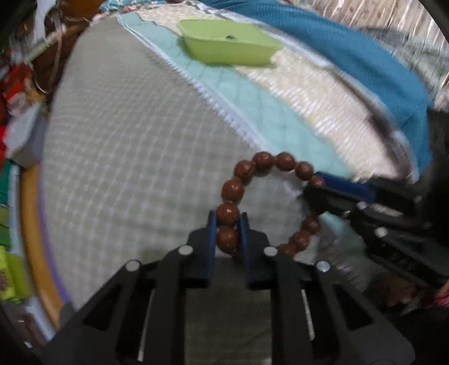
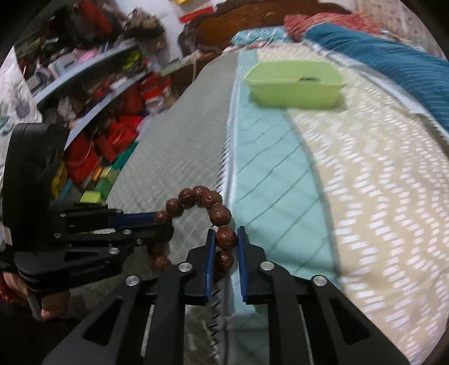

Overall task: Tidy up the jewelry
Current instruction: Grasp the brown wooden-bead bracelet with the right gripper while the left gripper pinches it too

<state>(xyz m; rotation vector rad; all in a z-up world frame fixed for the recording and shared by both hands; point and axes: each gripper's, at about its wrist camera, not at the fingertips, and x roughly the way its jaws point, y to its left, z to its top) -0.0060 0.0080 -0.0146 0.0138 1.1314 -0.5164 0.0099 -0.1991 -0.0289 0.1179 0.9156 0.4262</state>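
Both the left gripper [image 1: 228,221] and right gripper [image 2: 226,238] clamp the brown bead bracelet [image 1: 263,161]; ahead, a green tray [image 2: 294,84] holds something small and dark.

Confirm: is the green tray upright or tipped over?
Upright: the green tray sits flat on the bedspread, open side up.

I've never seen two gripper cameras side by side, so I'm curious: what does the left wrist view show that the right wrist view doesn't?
Only the left wrist view shows the orange curved edge beside the bedding, low at its left.

Only the right wrist view shows the cluttered shelves, the red packages on the floor and the dark wooden headboard.

Both show the brown bead bracelet, pinched by the left gripper and the right gripper, the green tray and the blue blanket.
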